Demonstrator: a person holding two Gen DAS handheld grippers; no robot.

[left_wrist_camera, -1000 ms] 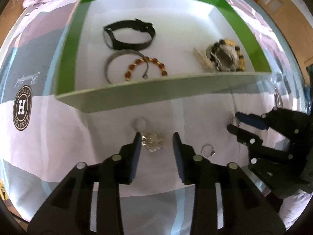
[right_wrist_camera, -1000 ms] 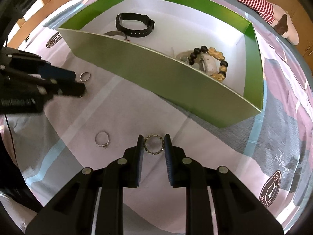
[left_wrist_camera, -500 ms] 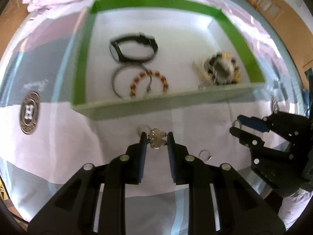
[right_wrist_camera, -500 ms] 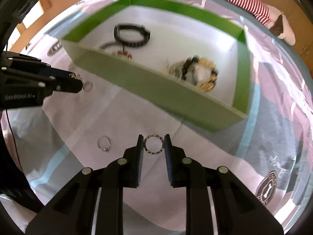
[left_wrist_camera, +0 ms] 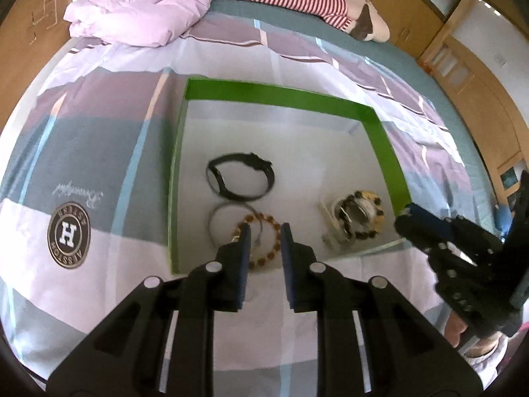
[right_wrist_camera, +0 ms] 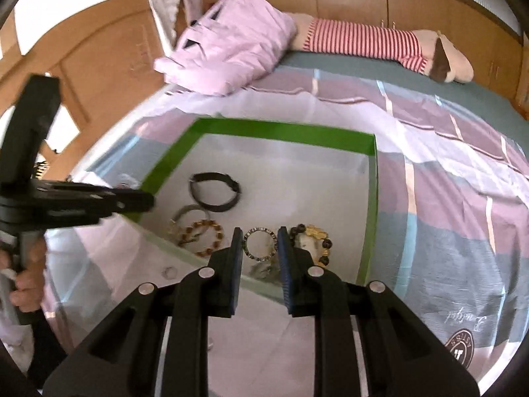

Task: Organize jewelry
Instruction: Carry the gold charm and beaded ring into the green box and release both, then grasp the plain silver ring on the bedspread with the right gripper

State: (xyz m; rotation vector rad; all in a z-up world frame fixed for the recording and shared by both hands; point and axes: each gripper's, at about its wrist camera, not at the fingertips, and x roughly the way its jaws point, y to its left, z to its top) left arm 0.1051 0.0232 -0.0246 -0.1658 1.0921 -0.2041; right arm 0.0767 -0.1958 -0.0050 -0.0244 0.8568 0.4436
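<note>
Left gripper [left_wrist_camera: 264, 231] sits above the near wall of the green-walled box [left_wrist_camera: 281, 94], its blue-padded fingers [left_wrist_camera: 245, 238] apart; whether anything is pinched between them cannot be told from its own view. Seen from the right wrist view, this gripper's tips lie over the box's left wall, with something small and pale glinting just behind them. Inside the box, from left: a thin grey bangle [left_wrist_camera: 220, 220] touching an amber bead bracelet [left_wrist_camera: 264, 241], with a black watch band [left_wrist_camera: 241, 178] just behind both; further right, well apart, a dark-and-gold bead bracelet [left_wrist_camera: 358, 211] near the right wall. Right gripper [right_wrist_camera: 259, 243] is clamped on a dark ring-shaped band [right_wrist_camera: 260, 244], held upright between the fingers above the box's near wall. A small ring [right_wrist_camera: 169, 272] lies on the patchwork bedspread [right_wrist_camera: 446, 198] outside the box, near-left of that wall. At the bed's far end: a lilac pillow [right_wrist_camera: 231, 53], then a striped plush toy [right_wrist_camera: 380, 44].
</note>
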